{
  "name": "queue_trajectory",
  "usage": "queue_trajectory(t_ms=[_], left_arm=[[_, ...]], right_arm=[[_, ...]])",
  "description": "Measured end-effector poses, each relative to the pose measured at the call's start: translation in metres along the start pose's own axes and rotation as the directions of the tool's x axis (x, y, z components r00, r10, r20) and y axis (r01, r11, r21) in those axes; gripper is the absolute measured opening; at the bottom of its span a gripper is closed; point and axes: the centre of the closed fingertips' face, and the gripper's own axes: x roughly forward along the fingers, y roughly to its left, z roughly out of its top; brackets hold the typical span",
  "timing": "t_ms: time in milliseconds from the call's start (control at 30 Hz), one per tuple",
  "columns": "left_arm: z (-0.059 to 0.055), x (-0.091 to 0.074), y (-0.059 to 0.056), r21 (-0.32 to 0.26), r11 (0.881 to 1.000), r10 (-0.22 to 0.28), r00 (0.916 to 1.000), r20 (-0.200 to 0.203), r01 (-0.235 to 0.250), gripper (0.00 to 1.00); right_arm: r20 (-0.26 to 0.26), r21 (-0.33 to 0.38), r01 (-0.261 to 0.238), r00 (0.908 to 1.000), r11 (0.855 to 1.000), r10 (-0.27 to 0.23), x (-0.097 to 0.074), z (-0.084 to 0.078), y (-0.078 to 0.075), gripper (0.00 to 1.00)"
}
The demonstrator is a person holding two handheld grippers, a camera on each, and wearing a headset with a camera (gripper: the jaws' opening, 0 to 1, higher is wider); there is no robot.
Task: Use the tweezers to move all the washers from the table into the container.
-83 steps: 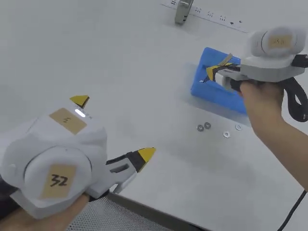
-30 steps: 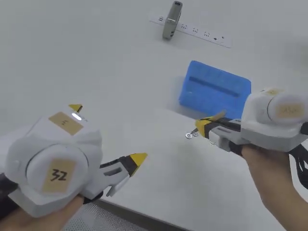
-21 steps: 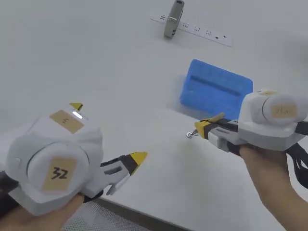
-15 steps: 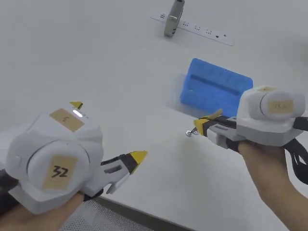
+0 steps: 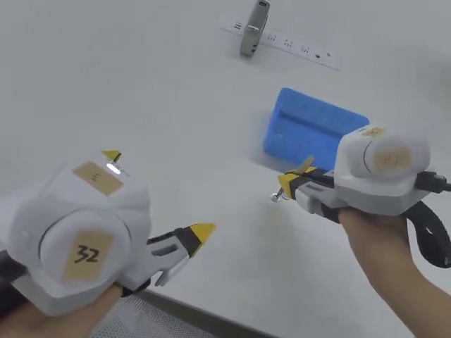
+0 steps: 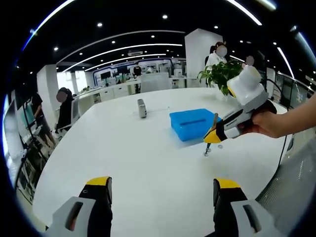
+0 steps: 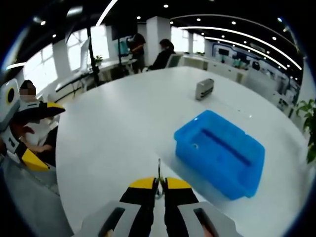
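right gripper view, tongs (image 7: 159,184) pinching tweezers (image 7: 159,168)

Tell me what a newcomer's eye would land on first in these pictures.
The bright blue container stands out on the white table, right of centre in the head view. Just in front of it, the right gripper is shut on thin tweezers, whose tip points down close to the tabletop. The left gripper hangs open by the table's near edge, holding nothing.
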Motion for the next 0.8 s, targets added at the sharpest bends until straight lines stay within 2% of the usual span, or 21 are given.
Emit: queue_trajectory(t_ms=[167,400,567,733,800], left_arm=[[-0.001,0.0,0.0,0.0,1.0,-0.002,1.0,-0.004,0.002,0.86],[0.001,0.0,0.001,-0.013,1.0,0.0,0.9999,0.011,0.0,0.87],[0.0,0.0,0.001,-0.013,1.0,0.002,1.0,0.003,-0.002,0.87],[0.001,0.0,0.0,-0.012,1.0,-0.006,1.0,0.006,0.006,0.87],[0.0,0.001,-0.001,-0.012,1.0,-0.01,0.9999,0.004,0.01,0.87]], right_arm=[[-0.012,0.008,-0.002,0.9999,1.0,0.002,-0.002,0.001,-0.001,0.02],[0.016,-0.005,-0.015,0.9998,1.0,0.015,-0.018,0.015,0.0,0.02],[0.023,-0.018,-0.033,0.9992,0.999,0.034,-0.027,0.025,0.0,0.02],[0.037,-0.052,-0.022,0.999,0.998,0.024,-0.033,0.037,-0.006,0.02],[0.057,-0.064,-0.007,0.9983,0.998,0.011,-0.038,0.048,-0.013,0.02]])
